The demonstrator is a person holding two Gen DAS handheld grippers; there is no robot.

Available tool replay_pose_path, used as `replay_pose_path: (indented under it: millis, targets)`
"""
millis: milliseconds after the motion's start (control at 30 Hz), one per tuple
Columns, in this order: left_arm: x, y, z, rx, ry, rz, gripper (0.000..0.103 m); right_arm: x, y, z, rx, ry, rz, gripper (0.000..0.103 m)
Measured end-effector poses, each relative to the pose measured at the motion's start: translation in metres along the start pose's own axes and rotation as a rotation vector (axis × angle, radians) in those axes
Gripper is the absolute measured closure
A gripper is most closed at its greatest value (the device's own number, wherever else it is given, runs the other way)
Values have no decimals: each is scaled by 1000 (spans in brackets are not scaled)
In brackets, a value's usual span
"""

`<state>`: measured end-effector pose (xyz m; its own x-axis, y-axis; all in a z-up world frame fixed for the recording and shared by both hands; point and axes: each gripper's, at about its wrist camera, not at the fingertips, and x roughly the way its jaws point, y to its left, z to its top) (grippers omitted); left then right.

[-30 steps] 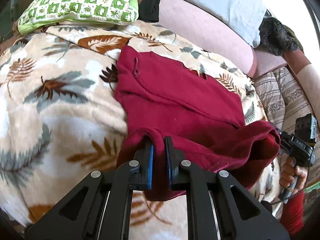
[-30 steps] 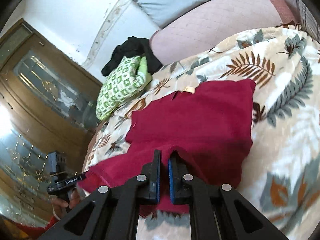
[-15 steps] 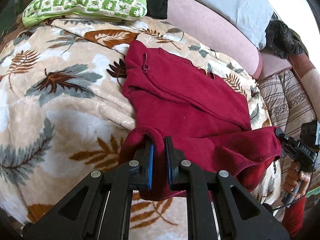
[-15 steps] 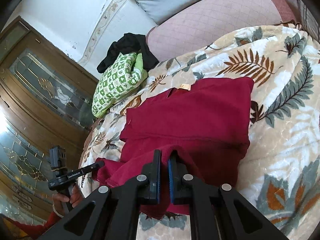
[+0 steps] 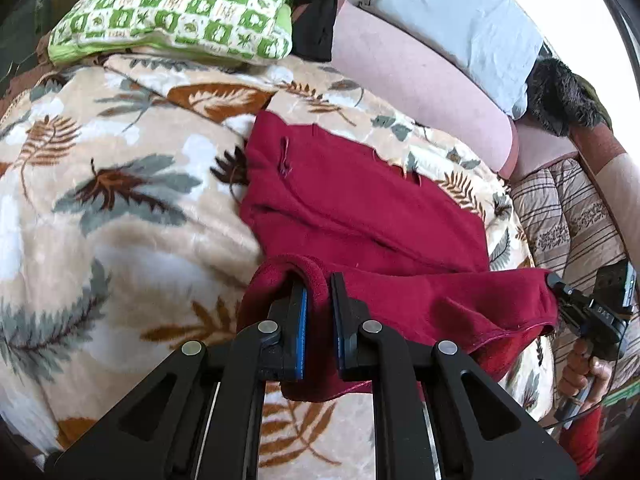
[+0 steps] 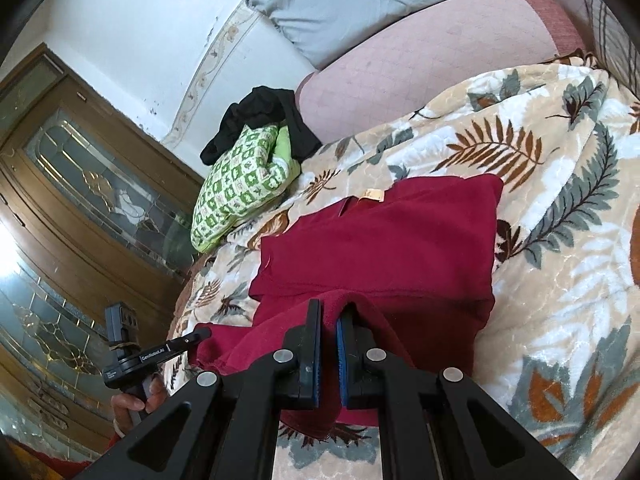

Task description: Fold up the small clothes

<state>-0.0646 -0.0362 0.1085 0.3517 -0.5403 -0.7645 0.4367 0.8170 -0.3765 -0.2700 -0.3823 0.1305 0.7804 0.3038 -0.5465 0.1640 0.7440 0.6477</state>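
Note:
A dark red fleece garment (image 5: pixel 360 208) lies on a leaf-patterned blanket (image 5: pixel 120 208); it also shows in the right wrist view (image 6: pixel 384 248). My left gripper (image 5: pixel 319 300) is shut on the garment's near hem at its left corner. My right gripper (image 6: pixel 329 320) is shut on the same hem at the other corner. The hem is lifted and stretched between the two grippers, above the part that lies flat. The right gripper also shows in the left wrist view (image 5: pixel 560 288), the left gripper in the right wrist view (image 6: pixel 200 334).
A green checked pillow (image 5: pixel 176 12) and a black cloth (image 5: pixel 312 4) lie at the far end. A pink bolster (image 5: pixel 420 80) and a grey pillow (image 5: pixel 452 20) run along the back. A striped quilt (image 5: pixel 568 220) lies to the right. A wooden glass door (image 6: pixel 80 208) stands at the left.
Both grippers have carried the lifted hem forward over the flat part of the garment, toward its far edge. Both stay shut on the fabric.

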Motion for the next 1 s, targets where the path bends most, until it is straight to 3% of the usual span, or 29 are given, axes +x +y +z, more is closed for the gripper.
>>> replay_pose_path:
  millis: [367,500,633,733,800,867,1000]
  targets:
    - [41,-15,58,10,-49,23,94,28,-22,41,42,-34,-54,97]
    - [74,-14,76,2,-32,43,94,48,-41,57,88,-30,-90,97]
    - [107,-2,91,-50,25,18,92,83,-79,69,217,-4,-173,97]
    - [99,4,103,-78,9,1,70,86,-95,76,286,-30,-202,89]
    - [82,10,111,-95,-63,-19,41,66,-96,80,283,-116,-185,75]
    - [63,14,118,-99,-126,-28,38,48,-94,81,279,-153,-177,64]
    - [51,6,116,-26,-125,-19,38,37,-60,67,59,-73,-217,64]
